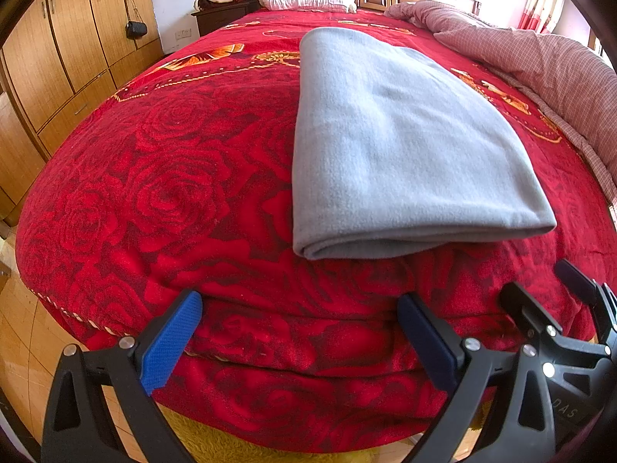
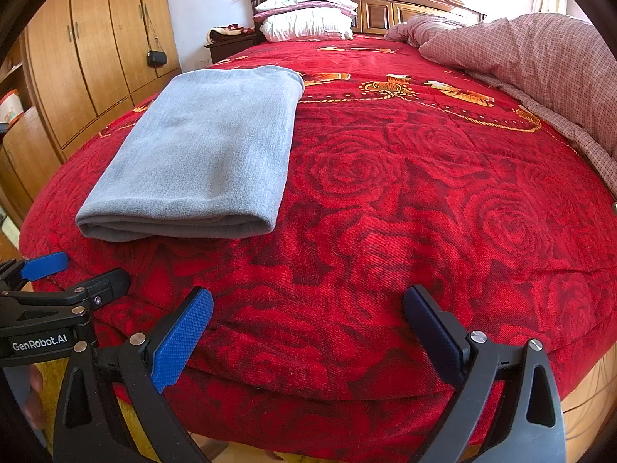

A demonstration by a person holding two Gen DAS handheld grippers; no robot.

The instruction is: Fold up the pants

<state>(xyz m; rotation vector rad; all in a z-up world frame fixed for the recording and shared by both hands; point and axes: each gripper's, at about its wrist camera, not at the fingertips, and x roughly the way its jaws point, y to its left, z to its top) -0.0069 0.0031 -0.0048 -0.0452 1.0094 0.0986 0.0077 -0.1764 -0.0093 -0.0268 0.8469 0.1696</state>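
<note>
The checked quilt ran off the right picture edge at the bed's right side. The right gripper showed only partly at the left view's edge. The wall socket was too small to read.

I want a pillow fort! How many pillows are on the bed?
2 that I can see: a white pillow by the headboard, and another pillow stacked on it. More may hide behind the checked quilt.
</note>
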